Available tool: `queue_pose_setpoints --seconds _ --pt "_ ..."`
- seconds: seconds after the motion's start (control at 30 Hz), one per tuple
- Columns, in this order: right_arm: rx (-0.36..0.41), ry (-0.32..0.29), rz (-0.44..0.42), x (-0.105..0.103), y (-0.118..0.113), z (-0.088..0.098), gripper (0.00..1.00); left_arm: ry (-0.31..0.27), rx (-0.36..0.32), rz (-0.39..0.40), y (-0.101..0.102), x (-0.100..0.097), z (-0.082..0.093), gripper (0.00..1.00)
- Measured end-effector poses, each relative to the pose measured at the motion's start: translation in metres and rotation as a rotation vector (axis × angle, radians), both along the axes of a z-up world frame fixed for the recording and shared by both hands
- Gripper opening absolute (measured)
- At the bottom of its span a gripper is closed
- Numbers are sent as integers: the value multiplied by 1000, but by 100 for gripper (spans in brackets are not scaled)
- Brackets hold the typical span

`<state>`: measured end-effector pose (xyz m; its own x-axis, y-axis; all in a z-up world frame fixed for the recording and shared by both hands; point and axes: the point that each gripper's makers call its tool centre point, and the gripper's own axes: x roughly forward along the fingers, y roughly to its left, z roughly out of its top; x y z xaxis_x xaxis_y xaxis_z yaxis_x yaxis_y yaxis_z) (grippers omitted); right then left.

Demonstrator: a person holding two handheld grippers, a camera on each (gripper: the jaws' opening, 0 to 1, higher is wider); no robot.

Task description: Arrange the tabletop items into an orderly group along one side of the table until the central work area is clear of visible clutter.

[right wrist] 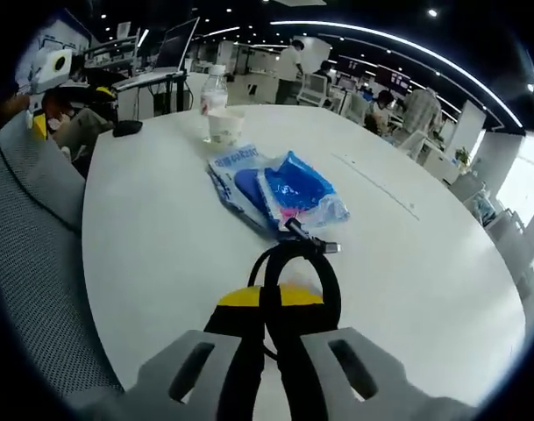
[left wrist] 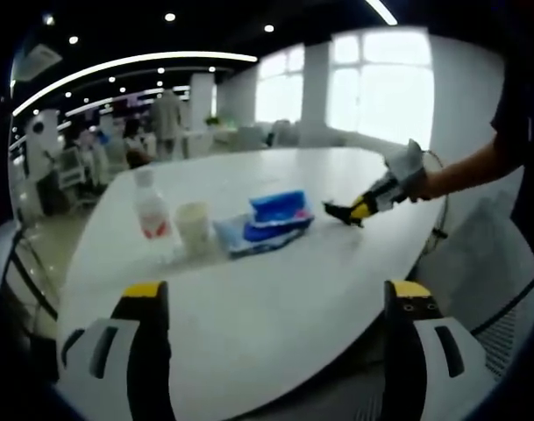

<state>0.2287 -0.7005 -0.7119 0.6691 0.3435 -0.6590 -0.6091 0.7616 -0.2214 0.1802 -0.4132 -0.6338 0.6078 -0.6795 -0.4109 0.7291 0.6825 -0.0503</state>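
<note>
The right gripper (right wrist: 273,303) has its yellow-tipped jaws pressed together on a looped black cable with a small metal plug at its end (right wrist: 295,254), and the step in hand looks like carrying that cable over to the other items. To do it well, keep the clamp firm so the loop does not slip, travel low over the round white tabletop (right wrist: 153,219), and set the cable down just beside the crinkly blue-and-clear plastic packet (right wrist: 275,189) rather than on top of it, so the group reads as a neat row. The loose plug end may drag or catch the packet's edge, so lead with the loop and lay the plug flat. The cable itself is thin, glossy and springy-looking, bent into an oval standing just ahead of the jaws, its plug near the packet's closest corner; whether it touches the packet is hard to tell from this angle. Beyond the packet stand a small pale paper cup (right wrist: 224,124) and a clear plastic water bottle with a red label (left wrist: 151,210), close together towards the table's edge. The left gripper (left wrist: 275,303) hovers over the near rim with its jaws wide apart and nothing between them.
</note>
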Motion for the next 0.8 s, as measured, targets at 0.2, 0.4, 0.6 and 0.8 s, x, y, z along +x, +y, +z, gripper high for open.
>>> queue_pose_setpoints --seconds 0.2,0.4,0.6,0.8 --pt "-15 29 11 -2 8 -7 1 -1 -2 4 1 0 0 99" --pt "-18 51 31 -7 15 -14 2 -2 -7 12 1 0 1 98" --pt "-23 76 57 -15 24 -23 2 1 -8 12 1 0 0 98" --pt "-31 102 82 -22 34 -32 2 2 -6 13 1 -1 1 98"
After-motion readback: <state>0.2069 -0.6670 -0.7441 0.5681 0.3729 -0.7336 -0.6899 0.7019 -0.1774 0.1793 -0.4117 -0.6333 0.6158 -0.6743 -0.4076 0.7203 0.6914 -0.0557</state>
